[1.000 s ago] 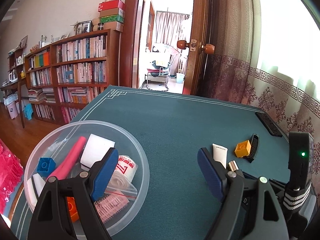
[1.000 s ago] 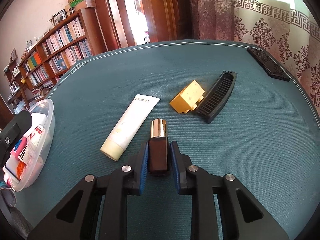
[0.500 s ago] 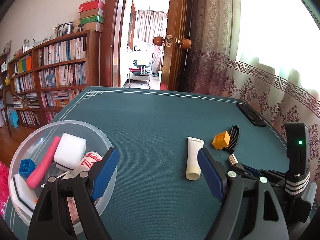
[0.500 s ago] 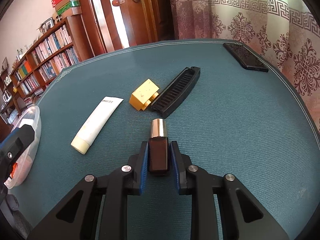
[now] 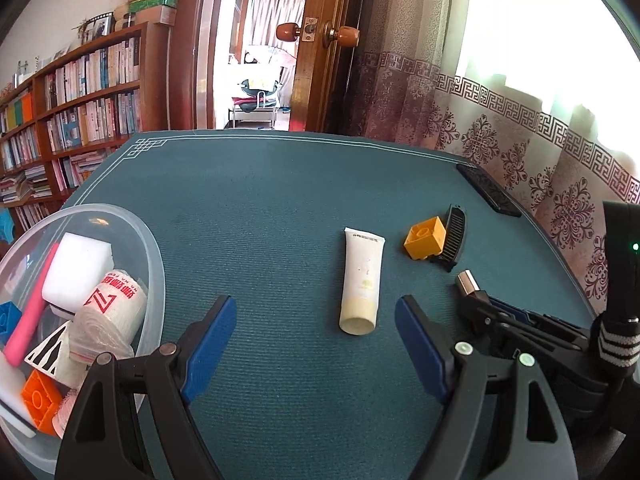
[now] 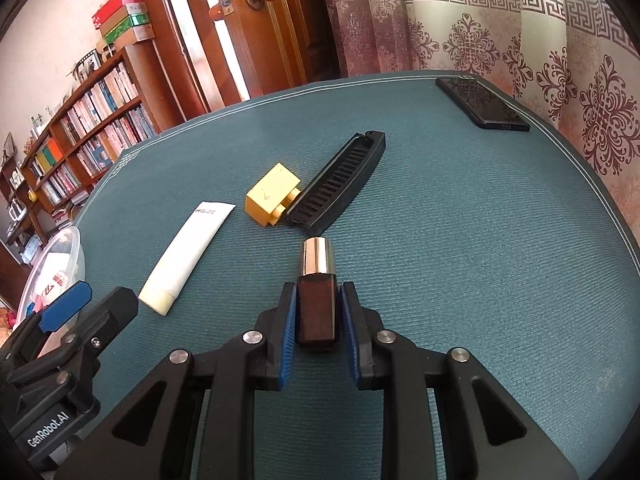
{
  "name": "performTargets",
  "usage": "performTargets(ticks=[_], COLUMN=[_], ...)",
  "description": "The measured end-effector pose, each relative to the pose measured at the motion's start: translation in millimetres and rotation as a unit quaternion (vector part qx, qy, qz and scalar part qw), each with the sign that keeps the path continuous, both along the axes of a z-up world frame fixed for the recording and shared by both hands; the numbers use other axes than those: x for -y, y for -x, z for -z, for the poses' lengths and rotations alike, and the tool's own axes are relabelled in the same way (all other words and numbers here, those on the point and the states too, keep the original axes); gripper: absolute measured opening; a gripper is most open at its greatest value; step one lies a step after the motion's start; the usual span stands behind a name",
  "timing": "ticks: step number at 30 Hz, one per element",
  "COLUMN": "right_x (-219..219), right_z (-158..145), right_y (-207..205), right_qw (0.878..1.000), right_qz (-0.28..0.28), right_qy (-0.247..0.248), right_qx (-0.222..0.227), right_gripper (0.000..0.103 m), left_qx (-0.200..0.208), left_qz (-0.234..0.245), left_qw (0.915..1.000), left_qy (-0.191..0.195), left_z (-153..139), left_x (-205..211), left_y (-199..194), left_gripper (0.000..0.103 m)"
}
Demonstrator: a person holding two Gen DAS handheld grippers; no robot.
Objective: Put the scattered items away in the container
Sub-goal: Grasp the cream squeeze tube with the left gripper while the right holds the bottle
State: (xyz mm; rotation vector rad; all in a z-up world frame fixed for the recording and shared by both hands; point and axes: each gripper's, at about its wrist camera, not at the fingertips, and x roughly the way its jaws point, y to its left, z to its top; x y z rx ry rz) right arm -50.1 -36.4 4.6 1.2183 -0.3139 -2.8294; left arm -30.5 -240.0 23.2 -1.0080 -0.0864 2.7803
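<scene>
R tongs point(image 6: 318, 316) are clamped on a small brown bottle point(image 6: 317, 312) w/ a shiny metal cap, blue pads pressed against both its sides, cap pointing fwd away from the camera. Can't tell whether the bottle touches the desk point(image 6: 480, 240) or sits just above it. In the left wrist view the same bottle point(image 5: 467, 285) shows only by its cap end, poking out of the R tongs point(image 5: 474, 300) at the right of frame.

L tongs point(image 5: 316, 344) are spread wide, nothing between the blue pads, hovering over bare green cloth. The gap faces the white tube point(image 5: 362, 280), which lies flat w/ its cap end toward the camera, just ahead of the R-hand pad. From the right wrist view the L tongs point(image 6: 66, 306) sit at the lower left, near the cap end of the tube point(image 6: 188, 252).

Container point(image 5: 154, 256) = clear plastic bowl at the L edge of the desk, beside the L tongs' left finger. Inside: white foam block point(image 5: 76, 270), pink stick point(image 5: 32, 312), bandage roll point(image 5: 112, 308) w/ red print, blue brick point(image 5: 7, 318), orange brick point(image 5: 40, 400), plus some white pieces too jumbled to ID.

Still out on the desk: tube, yellow brick point(image 6: 272, 196) on its side, touching a black comb point(image 6: 340, 184) just to its right. Black phone point(image 6: 482, 104) lies well apart near the far R edge by the curtain point(image 6: 500, 20). Bookshelf point(image 5: 80, 96) and open door point(image 5: 320, 40) behind.
</scene>
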Motion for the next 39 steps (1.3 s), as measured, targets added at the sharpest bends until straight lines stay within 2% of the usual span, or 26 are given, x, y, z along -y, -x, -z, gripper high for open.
performTargets(ticks=[4,9,10,12,19,28,32,33,36,39], right_x=[-3.4,-0.8,-0.4,0.5,1.0,1.1,1.0,1.4,2.2,2.5], right_z=[0.0,-0.5,-0.4,-0.5,-0.3,-0.3,-0.2,-0.2,-0.2,0.0], right_y=[0.9,0.2,0.0,-0.7,-0.5,-0.7,-0.3,-0.3,-0.4,-0.1], right_qw=[1.000,1.000,1.000,1.000,1.000,1.000,1.000,1.000,1.000,1.000], right_qz=[0.000,-0.001,0.000,0.000,0.002,0.003,0.003,0.003,0.003,0.003], right_qy=[0.007,-0.001,-0.002,-0.004,-0.005,-0.009,-0.010,-0.011,-0.013,-0.014], right_qx=[0.001,0.000,0.000,-0.001,-0.002,-0.003,-0.003,-0.004,-0.004,-0.004], right_gripper=[0.024,0.024,0.024,0.024,0.024,0.024,0.024,0.024,0.024,0.024], left_qx=[0.017,0.045,0.053,0.069,0.069,0.065,0.056,0.054,0.051,0.054], left_qz=[0.010,0.030,0.031,0.032,0.047,0.053,0.062,0.062,0.054,0.050], left_qw=[0.9995,0.9981,0.9976,0.9964,0.9940,0.9937,0.9933,0.9935,0.9950,0.9964], left_qy=[0.026,0.029,0.032,0.038,0.071,0.074,0.079,0.080,0.067,0.042], left_z=[7.5,13.8,15.4,20.0,21.5,22.0,21.4,20.7,19.2,18.9], left_x=[-11.8,-20.1,-21.9,-24.8,-38.6,-41.5,-45.4,-45.4,-39.2,-29.4], left_y=[9.0,25.6,29.3,36.6,43.9,49.9,46.2,46.1,45.3,45.3], left_gripper=[0.084,0.084,0.083,0.072,0.072,0.071,0.057,0.048,0.031,0.029])
